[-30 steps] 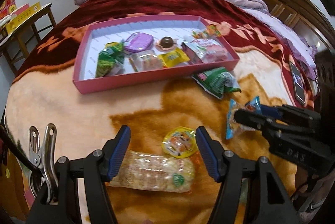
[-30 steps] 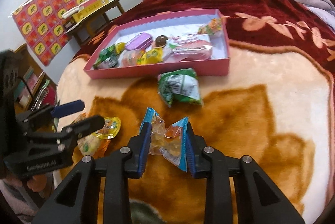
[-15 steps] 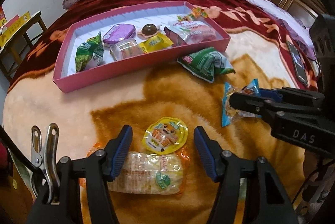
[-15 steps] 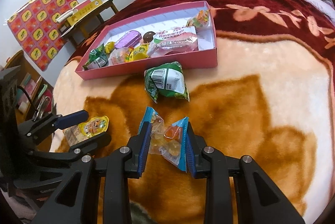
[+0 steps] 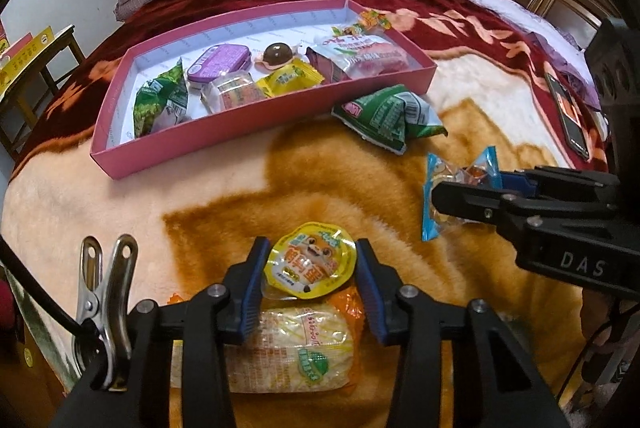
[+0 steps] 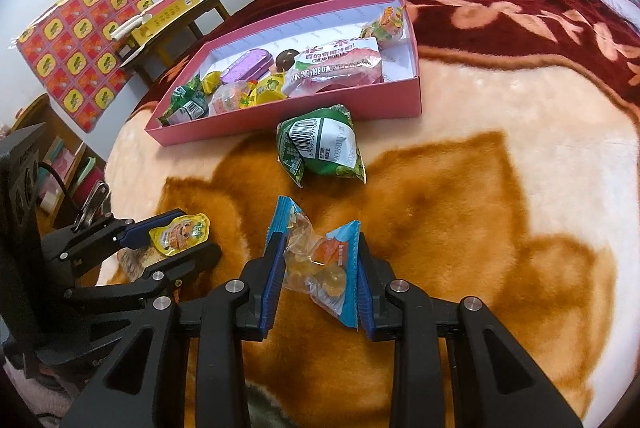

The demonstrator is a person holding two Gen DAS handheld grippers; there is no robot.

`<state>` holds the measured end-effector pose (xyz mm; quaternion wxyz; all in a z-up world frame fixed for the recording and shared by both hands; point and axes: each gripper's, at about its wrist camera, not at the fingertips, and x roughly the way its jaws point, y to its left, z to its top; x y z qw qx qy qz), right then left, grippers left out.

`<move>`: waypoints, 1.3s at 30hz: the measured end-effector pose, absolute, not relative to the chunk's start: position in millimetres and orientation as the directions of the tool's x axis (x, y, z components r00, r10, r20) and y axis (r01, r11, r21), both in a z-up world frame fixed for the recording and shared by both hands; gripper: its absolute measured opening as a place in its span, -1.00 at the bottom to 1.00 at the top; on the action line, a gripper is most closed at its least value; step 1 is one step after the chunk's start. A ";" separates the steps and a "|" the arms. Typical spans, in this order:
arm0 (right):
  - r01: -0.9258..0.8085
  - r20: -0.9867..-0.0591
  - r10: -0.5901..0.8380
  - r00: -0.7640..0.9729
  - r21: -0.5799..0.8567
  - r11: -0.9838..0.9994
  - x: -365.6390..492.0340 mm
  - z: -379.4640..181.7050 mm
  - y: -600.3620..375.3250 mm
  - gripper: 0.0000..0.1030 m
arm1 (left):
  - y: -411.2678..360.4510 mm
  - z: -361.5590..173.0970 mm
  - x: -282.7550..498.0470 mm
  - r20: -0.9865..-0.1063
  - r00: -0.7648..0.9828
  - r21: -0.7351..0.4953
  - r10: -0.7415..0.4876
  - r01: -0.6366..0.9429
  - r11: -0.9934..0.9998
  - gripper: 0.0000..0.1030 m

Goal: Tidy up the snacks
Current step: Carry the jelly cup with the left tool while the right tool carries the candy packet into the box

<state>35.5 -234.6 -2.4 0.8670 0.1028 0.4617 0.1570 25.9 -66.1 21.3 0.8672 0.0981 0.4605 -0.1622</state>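
A bed with a fluffy orange and cream blanket (image 5: pixel 200 195), red cover and folded quilts behind. On the blanket, a pink box (image 5: pixel 256 135) up at 11 o'clock in the left view, already with many snacks inside.

Down at 6 o'clock, the left gripper (image 5: pixel 311 248), now low over a yellow jelly cup (image 5: pixel 312 260). A second ago wide jaws, with the cup loose between them. Now closing in, jaws narrow, blue pads (image 5: pixel 256 268) touching the cup's rim on both sides. Under the cup, a clear pack of rice crackers (image 5: pixel 288 344), not grabbed.

Over at 3 o'clock, the right gripper (image 6: pixel 318 240), same as before: jaws narrow and squeezed on a blue candy bag (image 6: pixel 320 260), just above the blanket. No real move there.

At 1 o'clock, right beside the box wall, a green bag (image 5: pixel 388 115), lying alone on the blanket.

So probably two snacks caught now, one in each gripper. Next, most likely: lift both and carry them up to the pink box at 12 o'clock. After that, still the green bag and the rice crackers to put away. Careful with the jelly cup: slippery round rim, easy to pop out of the jaws.
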 end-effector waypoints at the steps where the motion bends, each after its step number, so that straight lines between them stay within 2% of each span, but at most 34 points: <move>1: -0.177 -0.769 0.366 0.524 0.323 0.930 35.5 -2.5 -234.5 -0.38 | -65.7 21.8 26.2 -0.830 0.524 0.019 -0.192 0.370 0.929 -0.13; 17: -0.165 -0.753 0.370 0.544 0.337 0.927 33.5 3.1 -234.0 -0.41 | -51.5 42.0 27.8 -0.793 0.571 -0.021 -0.213 0.324 0.946 -0.13; 39: -0.220 -0.705 0.386 0.595 0.319 0.922 50.7 44.1 -220.9 -0.42 | -38.3 70.4 50.1 -0.743 0.630 -0.050 -0.224 0.282 0.958 -0.13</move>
